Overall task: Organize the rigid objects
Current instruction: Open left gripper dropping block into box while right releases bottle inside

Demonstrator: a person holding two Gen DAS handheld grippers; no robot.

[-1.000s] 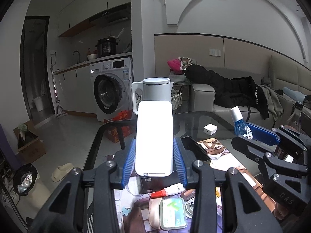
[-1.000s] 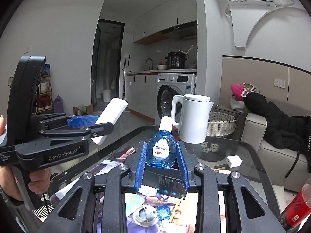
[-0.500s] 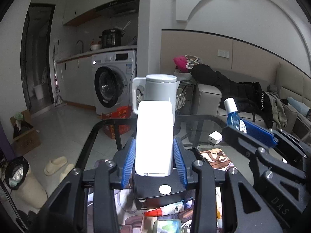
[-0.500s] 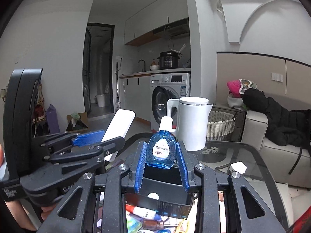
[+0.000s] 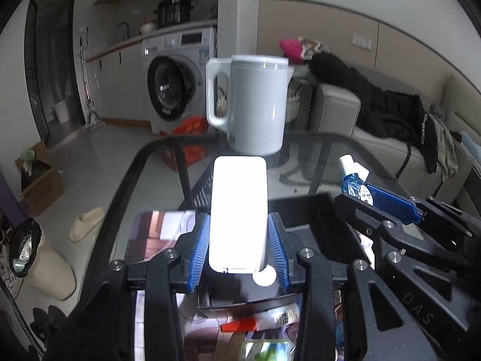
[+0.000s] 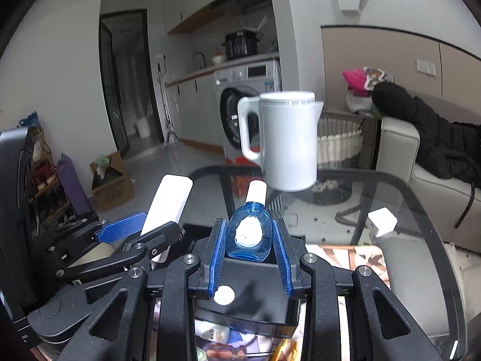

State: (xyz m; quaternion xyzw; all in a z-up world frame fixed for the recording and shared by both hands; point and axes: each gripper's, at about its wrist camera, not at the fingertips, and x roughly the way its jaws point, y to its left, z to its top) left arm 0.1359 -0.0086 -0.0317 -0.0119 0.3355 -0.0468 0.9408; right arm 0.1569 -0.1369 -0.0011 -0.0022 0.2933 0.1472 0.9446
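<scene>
Left wrist view: your left gripper (image 5: 237, 242) clamps white case (image 5: 238, 210), stiff, smooth, slippery | right gripper (image 6: 249, 248) squeezes blue bottle (image 6: 249, 236) at belly, light | black box (image 6: 246, 297) below.

A white kettle (image 5: 257, 105) stands at twelve o'clock on the glass counter (image 5: 315, 162). Behind it, at eleven o'clock, a washing machine (image 5: 177, 81) with a dark pot (image 5: 174, 12) on top. At two o'clock, black clothing (image 5: 387, 105) lies across a sofa (image 5: 336, 114). A slipper (image 5: 87, 224) lies on the floor at nine o'clock.
</scene>
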